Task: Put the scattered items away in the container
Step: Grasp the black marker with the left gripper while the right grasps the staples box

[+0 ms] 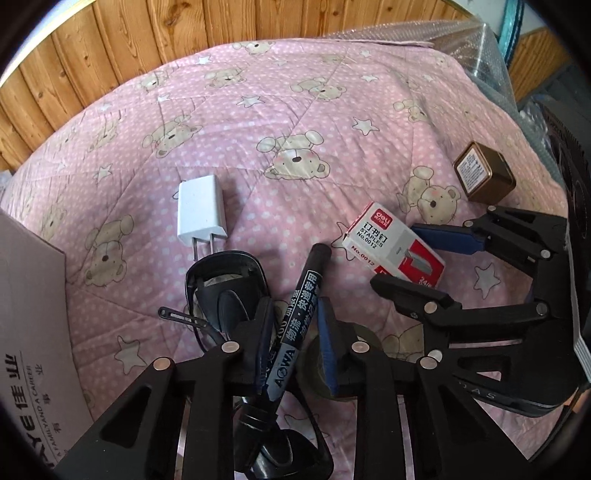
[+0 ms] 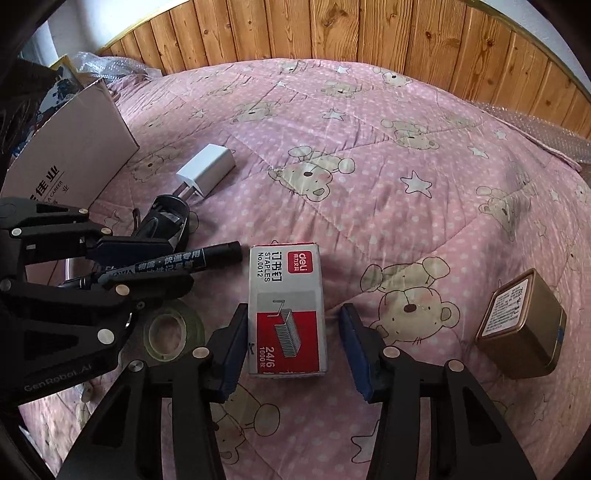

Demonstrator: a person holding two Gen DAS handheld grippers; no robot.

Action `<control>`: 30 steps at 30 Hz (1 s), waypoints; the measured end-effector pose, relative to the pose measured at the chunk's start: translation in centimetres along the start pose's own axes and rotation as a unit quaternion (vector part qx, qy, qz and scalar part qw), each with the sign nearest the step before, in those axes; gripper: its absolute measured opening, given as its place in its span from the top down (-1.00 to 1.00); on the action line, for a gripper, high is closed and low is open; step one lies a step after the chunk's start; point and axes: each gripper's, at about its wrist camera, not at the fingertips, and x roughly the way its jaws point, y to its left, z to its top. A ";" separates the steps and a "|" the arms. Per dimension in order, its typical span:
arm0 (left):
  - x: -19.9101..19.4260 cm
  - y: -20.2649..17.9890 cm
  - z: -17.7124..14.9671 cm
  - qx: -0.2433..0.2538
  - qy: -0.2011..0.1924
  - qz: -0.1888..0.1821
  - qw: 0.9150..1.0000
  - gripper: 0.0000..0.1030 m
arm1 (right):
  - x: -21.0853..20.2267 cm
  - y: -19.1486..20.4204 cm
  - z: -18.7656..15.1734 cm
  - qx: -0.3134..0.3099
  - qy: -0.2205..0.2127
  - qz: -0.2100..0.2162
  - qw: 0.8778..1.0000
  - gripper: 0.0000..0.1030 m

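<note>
A black marker pen (image 1: 295,314) lies between the jaws of my left gripper (image 1: 295,317), which straddles it; the fingers stand slightly apart from it. The pen also shows in the right wrist view (image 2: 177,264). Black sunglasses (image 1: 221,288) lie under the pen. My right gripper (image 2: 293,336) is open around a red and white staples box (image 2: 286,310), its pads on either side without touching. The box also shows in the left wrist view (image 1: 395,243). A white charger plug (image 1: 201,214), a tape roll (image 2: 170,328) and a gold tin (image 2: 521,326) lie on the pink quilt.
A cardboard box (image 2: 74,155) stands at the left edge of the quilt (image 2: 369,166); it also shows in the left wrist view (image 1: 33,325). A wooden panel wall (image 2: 332,33) runs behind. Bubble wrap (image 1: 461,40) lies at the far right.
</note>
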 end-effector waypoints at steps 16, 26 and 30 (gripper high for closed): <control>-4.5 2.1 -0.2 -0.092 -0.040 -0.043 0.994 0.74 | -2.6 -1.3 0.8 0.066 -0.008 0.049 0.997 0.24; -6.7 2.0 -1.7 -0.110 -0.042 -0.003 0.993 0.74 | -4.1 -0.1 0.6 0.061 -0.018 0.058 0.996 0.24; -7.7 2.3 -2.5 -0.118 -0.043 0.006 0.992 0.74 | -4.4 0.5 0.3 0.057 -0.019 0.057 0.997 0.24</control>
